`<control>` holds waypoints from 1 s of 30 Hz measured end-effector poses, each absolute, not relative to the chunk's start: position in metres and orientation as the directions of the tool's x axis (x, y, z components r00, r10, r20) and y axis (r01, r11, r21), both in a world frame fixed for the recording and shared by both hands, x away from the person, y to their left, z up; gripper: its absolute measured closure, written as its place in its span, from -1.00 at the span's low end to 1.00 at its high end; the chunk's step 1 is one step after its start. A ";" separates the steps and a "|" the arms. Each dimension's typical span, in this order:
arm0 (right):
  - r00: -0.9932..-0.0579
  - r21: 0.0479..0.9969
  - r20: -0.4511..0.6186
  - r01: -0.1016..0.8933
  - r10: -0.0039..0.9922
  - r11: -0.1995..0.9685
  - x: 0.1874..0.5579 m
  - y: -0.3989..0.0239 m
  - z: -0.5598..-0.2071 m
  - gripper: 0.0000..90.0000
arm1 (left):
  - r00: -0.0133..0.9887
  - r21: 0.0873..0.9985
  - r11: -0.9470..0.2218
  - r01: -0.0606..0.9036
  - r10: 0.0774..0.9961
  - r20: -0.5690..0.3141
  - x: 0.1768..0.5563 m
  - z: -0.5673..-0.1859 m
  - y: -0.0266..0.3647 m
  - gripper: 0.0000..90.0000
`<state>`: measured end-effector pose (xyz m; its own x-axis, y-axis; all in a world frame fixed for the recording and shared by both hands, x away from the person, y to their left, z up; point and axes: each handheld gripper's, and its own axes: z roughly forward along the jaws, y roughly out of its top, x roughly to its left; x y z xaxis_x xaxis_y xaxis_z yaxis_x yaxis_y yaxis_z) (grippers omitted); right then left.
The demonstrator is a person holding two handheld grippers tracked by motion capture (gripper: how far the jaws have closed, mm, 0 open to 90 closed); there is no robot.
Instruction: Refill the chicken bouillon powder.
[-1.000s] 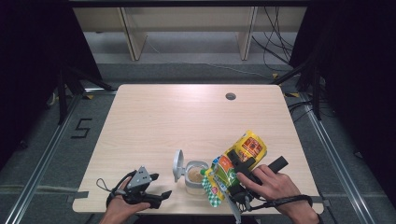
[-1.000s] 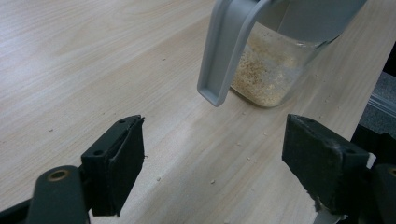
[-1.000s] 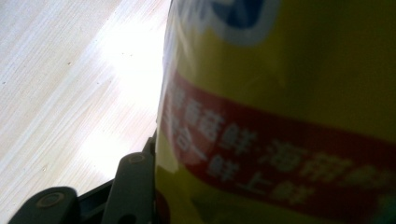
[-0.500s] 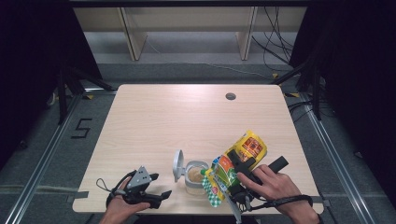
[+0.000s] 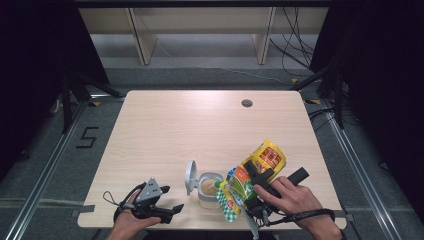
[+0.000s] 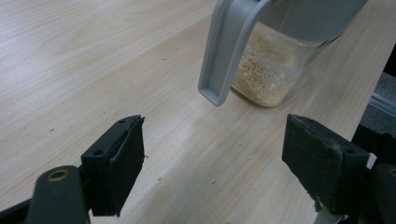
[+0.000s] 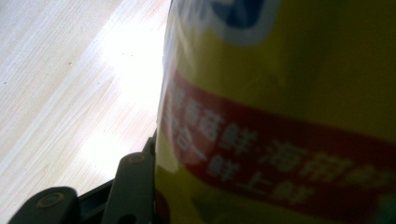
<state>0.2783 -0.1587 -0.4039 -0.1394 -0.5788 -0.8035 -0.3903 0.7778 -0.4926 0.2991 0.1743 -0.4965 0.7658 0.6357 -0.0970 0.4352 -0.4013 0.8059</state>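
High view: the right hand-held gripper [image 5: 250, 192] clamps a yellow seasoning bag [image 5: 252, 172], tilted mouth-down over an open clear jar [image 5: 209, 190] near the bench [image 5: 200, 125] front edge.

Left gripper view: the left hand-held gripper [image 6: 212, 163] is open and empty, the jar's grey flip lid [image 6: 226, 46] just ahead.

Right gripper view: the bag sits against one jaw.

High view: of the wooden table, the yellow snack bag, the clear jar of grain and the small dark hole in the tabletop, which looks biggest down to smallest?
1. Light wooden table.
2. Yellow and green printed snack bag, tilted over the jar.
3. Clear plastic jar of beige grain, its grey lid flipped open.
4. Small dark round hole; it lies farther from the camera but is plainly smallest.
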 end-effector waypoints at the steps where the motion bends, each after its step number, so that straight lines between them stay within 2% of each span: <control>1: -0.139 -0.493 -0.804 -0.391 -0.579 0.778 0.278 -0.159 -0.404 0.25 | 0.766 0.806 -0.401 0.435 0.636 -0.097 0.299 -0.496 0.174 -0.54; 2: -0.138 -0.493 -0.804 -0.390 -0.578 0.778 0.278 -0.159 -0.404 0.25 | 0.752 0.806 -0.378 0.456 0.648 -0.121 0.298 -0.498 0.173 -0.55; 21: -0.132 -0.495 -0.803 -0.394 -0.581 0.774 0.278 -0.159 -0.403 0.25 | 0.754 0.801 -0.395 0.450 0.649 -0.103 0.299 -0.498 0.175 -0.55; 24: -0.134 -0.497 -0.801 -0.394 -0.583 0.773 0.278 -0.159 -0.403 0.25 | 0.747 0.812 -0.362 0.458 0.652 -0.131 0.298 -0.499 0.172 -0.55; 30: -0.128 -0.513 -0.790 -0.399 -0.600 0.760 0.278 -0.159 -0.402 0.25 | 0.747 0.812 -0.362 0.458 0.652 -0.131 0.298 -0.499 0.172 -0.55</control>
